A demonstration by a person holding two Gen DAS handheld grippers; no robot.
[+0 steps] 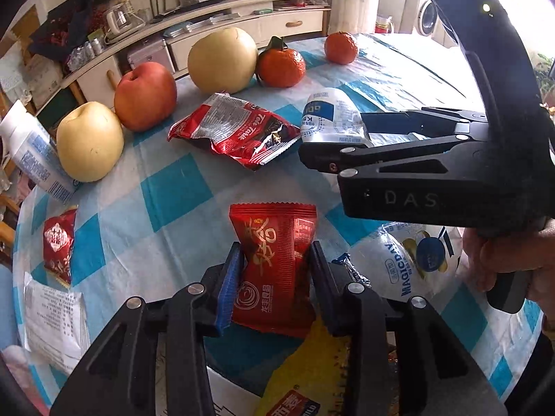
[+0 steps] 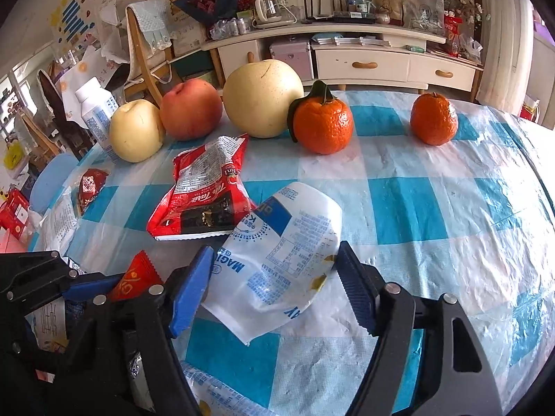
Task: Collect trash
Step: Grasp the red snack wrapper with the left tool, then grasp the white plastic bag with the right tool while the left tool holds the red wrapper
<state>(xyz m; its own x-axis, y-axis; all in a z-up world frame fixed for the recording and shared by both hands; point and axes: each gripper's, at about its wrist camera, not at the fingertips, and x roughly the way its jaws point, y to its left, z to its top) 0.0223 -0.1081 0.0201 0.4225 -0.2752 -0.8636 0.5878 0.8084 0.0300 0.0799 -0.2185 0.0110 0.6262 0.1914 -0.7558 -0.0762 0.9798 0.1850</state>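
Note:
A red snack packet (image 1: pixel 274 260) stands between my left gripper's (image 1: pixel 274 272) blue pads, pinched at its waist, so this gripper is shut on it. The packet's corner (image 2: pixel 137 274) shows at the lower left of the right wrist view, beside a left finger (image 2: pixel 90 284). A curled white and blue wrapper (image 2: pixel 277 260) spans the gap of my right gripper (image 2: pixel 274 284), both pads touching its edges. In the left wrist view the right gripper (image 1: pixel 333 137) reaches in from the right around that wrapper (image 1: pixel 329 114). A hand (image 1: pixel 513 263) holds its handle.
On the blue and white checked tablecloth (image 2: pixel 416 208) lie a red foil bag (image 2: pixel 204 190), a small red packet (image 1: pixel 59 242), a white printed wrapper (image 1: pixel 52 319) and a white MAGICDAY bag (image 1: pixel 416 260). Pears, an apple (image 2: pixel 190 109), two tangerines and a white bottle (image 1: pixel 31 152) line the far edge.

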